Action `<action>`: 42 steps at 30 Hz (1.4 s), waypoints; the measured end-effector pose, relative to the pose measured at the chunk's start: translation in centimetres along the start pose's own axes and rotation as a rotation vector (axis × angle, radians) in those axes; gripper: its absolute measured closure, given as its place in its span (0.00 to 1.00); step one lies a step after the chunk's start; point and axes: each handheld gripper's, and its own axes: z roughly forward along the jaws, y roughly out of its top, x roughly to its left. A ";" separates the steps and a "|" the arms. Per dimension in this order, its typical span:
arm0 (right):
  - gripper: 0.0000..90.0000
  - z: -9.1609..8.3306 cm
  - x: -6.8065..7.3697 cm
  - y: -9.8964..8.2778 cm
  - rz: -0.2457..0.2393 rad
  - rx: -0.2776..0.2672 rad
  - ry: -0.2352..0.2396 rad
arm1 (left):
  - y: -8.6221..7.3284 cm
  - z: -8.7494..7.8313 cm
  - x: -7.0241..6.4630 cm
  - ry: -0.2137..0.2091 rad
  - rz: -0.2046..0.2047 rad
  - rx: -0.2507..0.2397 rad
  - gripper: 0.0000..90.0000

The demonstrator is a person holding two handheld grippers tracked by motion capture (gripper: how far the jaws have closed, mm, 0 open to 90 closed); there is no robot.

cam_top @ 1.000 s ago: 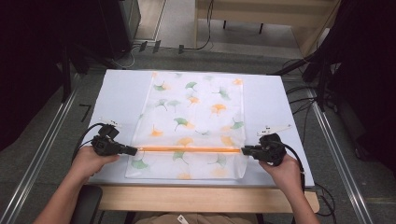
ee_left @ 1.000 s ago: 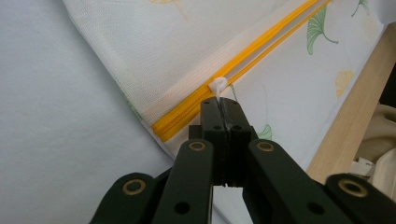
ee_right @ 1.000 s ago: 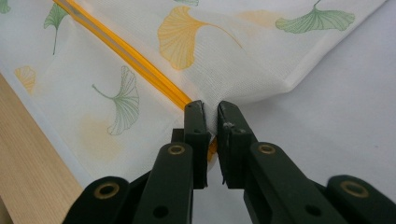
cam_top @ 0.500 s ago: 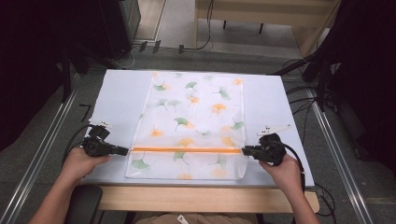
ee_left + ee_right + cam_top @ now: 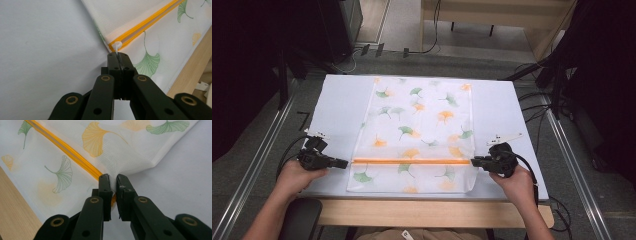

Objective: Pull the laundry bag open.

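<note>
A white mesh bag (image 5: pixel 422 125) printed with green and orange ginkgo leaves lies flat on the white table cover (image 5: pixel 337 110). An orange zipper (image 5: pixel 412 161) runs across its near part. My left gripper (image 5: pixel 346 163) sits at the zipper's left end. In the left gripper view it (image 5: pixel 119 55) is shut on the white zipper pull (image 5: pixel 116 46). My right gripper (image 5: pixel 473 161) is at the zipper's right end. In the right gripper view it (image 5: pixel 113 180) pinches the bag's fabric (image 5: pixel 125 152) beside the zipper (image 5: pixel 67 150).
The wooden table edge (image 5: pixel 432 212) runs along the near side. Metal rails (image 5: pixel 257 160) flank the table on both sides. Cables (image 5: pixel 537 107) trail off the right side, and dark equipment stands at the back left.
My left gripper has moved a little to the left with the zipper pull in it. The right gripper has stayed in place on the bag.
</note>
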 end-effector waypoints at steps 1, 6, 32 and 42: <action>0.94 0.0 -0.1 0.0 0.001 0.002 -0.002 | 0.0 0.2 -0.2 -0.003 -0.002 -0.003 1.00; 0.94 0.1 -0.6 -0.1 0.012 0.005 -0.016 | 0.1 0.3 -0.4 -0.007 0.009 0.005 1.00; 0.59 0.3 -0.2 -0.1 -0.030 -0.055 -0.013 | 0.4 0.6 -1.1 0.004 0.073 -0.028 0.77; 0.47 0.0 0.2 0.2 -0.048 -0.102 -0.017 | 0.3 0.0 -1.4 0.089 0.109 -0.134 0.49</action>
